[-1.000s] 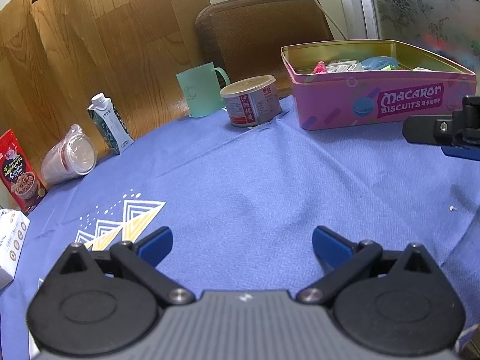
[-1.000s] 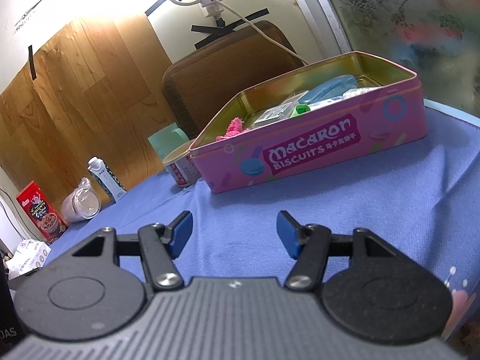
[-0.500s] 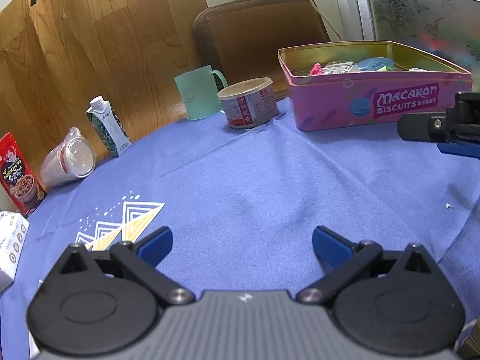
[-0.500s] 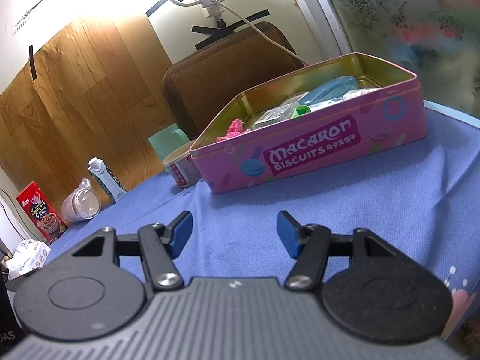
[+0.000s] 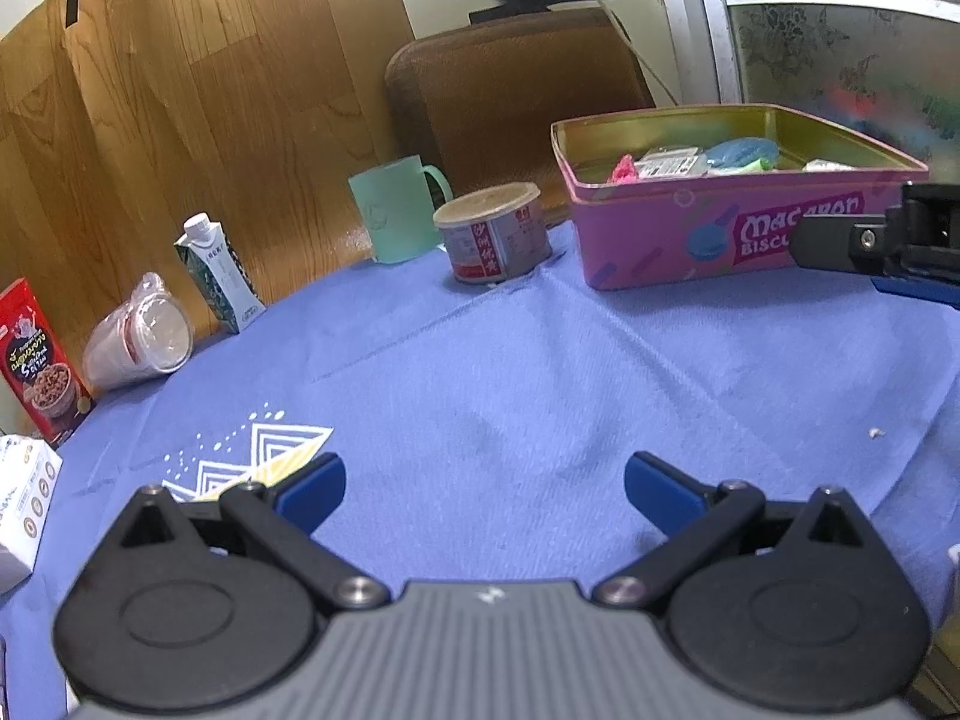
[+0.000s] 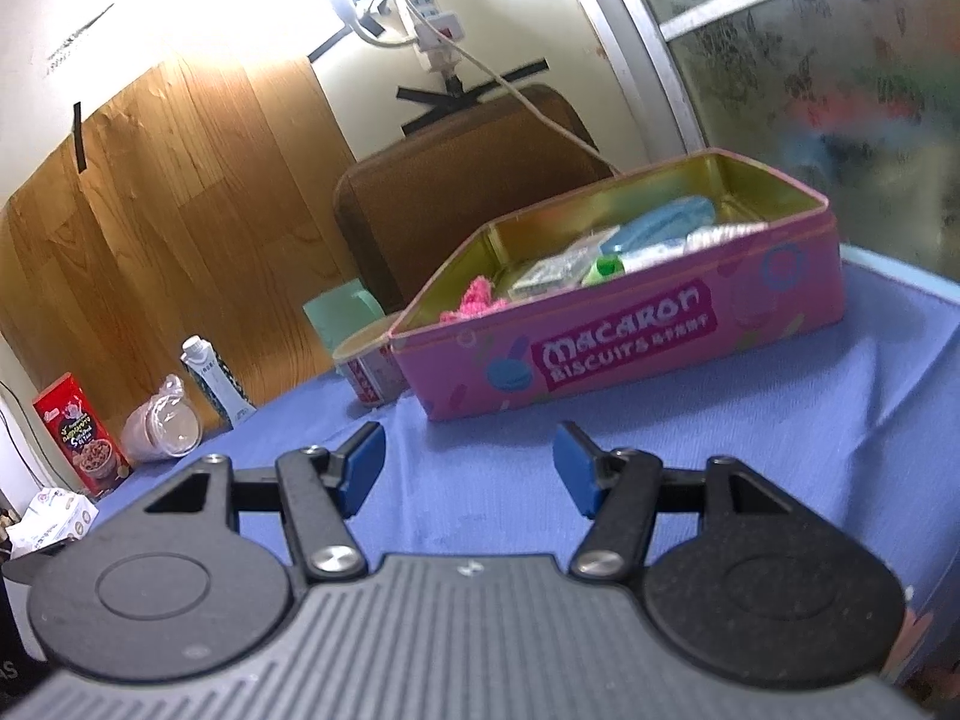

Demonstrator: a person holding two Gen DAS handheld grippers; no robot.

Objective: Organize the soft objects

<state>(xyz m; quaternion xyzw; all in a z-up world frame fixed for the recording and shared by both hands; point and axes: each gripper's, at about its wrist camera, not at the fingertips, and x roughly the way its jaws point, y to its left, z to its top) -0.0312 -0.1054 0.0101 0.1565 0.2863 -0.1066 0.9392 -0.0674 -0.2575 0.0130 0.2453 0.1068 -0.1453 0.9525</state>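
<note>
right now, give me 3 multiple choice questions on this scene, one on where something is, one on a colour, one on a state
1. Where does the round can stand?
A. inside the tin
B. on the blue cloth between the mug and the tin
C. on the chair

2. What colour is the outside of the biscuit tin?
A. pink
B. green
C. white

3. How do the two grippers stand?
A. both shut on cloth
B. left shut, right open
C. both open and empty

Answers:
1. B: the can sits on the blue cloth, with the mug to its left and the tin to its right.
2. A: the tin's walls are pink, with a gold inside.
3. C: the left gripper and the right gripper each show blue pads well apart with nothing between them.
</note>
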